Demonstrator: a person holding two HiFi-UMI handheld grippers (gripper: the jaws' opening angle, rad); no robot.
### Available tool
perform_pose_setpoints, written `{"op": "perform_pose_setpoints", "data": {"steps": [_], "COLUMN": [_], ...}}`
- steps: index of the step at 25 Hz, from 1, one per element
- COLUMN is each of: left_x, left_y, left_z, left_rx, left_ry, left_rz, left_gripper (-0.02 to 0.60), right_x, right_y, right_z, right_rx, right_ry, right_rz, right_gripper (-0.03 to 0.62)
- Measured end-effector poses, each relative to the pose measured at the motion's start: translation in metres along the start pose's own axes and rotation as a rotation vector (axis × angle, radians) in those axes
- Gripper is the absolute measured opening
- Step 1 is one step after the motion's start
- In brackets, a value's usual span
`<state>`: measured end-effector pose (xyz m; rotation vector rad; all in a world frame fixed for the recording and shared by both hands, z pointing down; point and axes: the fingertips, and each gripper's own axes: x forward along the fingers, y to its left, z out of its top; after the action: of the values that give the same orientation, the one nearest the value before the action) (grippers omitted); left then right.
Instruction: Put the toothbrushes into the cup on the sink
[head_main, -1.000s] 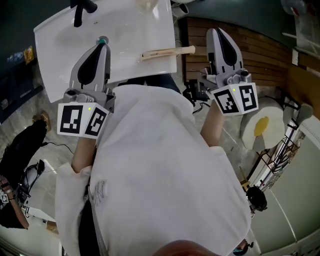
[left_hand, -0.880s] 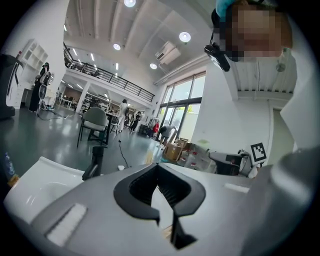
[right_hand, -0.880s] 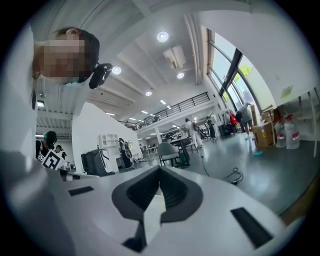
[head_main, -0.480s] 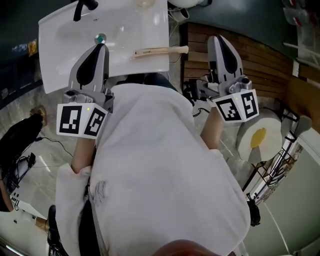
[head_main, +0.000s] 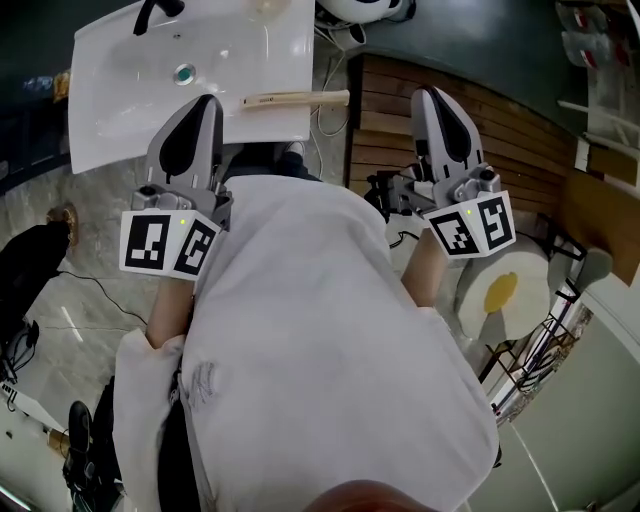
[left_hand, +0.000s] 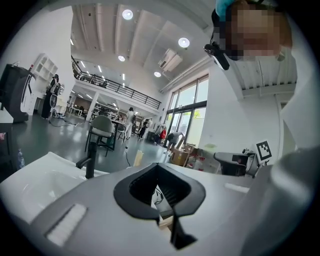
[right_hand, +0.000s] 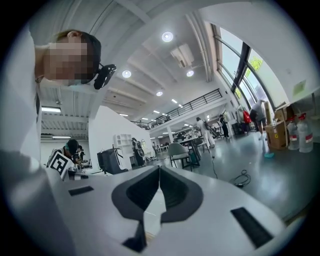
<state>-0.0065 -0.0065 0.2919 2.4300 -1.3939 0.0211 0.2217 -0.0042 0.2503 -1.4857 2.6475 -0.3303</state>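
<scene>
both of your tools are empty: the left gripper (head_main: 205, 100) has its jaws clenched tip to tip on nothing, and the right gripper (head_main: 432, 95) likewise. the toothbrushes (head_main: 295, 98) lie on the front rim of the sink (head_main: 120, 110), at about 3 o'clock from your left tips and 9 o'clock from your right; i cannot tell how many are in that pale strip. the long axis runs 9 to 3 o'clock, nearly flat along the rim, and the 3 o'clock end hangs past the sink's corner. which end carries the bristles i cannot tell. the risk: come in with jaws clenched and you will likely shove them off the rim to the floor. i cannot pick out the cup for certain
</scene>
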Motion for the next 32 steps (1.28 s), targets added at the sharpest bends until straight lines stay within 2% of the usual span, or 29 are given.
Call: {"op": "perform_pose_setpoints", "data": {"steps": [7, 12, 19, 28, 32], "left_x": [-0.006, -0.005, -0.001, -0.002, -0.004], "left_y": [0.003, -0.001, -0.003, 0.005, 0.011], "left_z": [0.001, -0.003, -0.004, -0.006, -0.006], "left_rx": [0.000, -0.005, -0.006, -0.019, -0.025], "left_ry": [-0.012, -0.002, 0.003, 0.010, 0.011], "left_rz": [0.050, 0.047, 0.040, 0.062, 0.080], "left_gripper": [-0.003, -0.003, -0.003, -0.003, -0.003], "right_x": [-0.001, 0.003, 0.017, 0.037, 0.045], "right_y": [0.000, 0.004, 0.002, 0.003, 0.005], "right_z": [-0.003, -0.019, -0.042, -0.055, -0.067], "right_rx": [-0.003, -0.014, -0.142, -0.203, -0.209], "right_ry": [0.023, 0.108, 0.244, 0.318, 0.357], "right_rz": [0.046, 0.107, 0.095, 0.136, 0.176], "right_gripper": [0.011, 0.012, 0.014, 0.016, 0.055]}}
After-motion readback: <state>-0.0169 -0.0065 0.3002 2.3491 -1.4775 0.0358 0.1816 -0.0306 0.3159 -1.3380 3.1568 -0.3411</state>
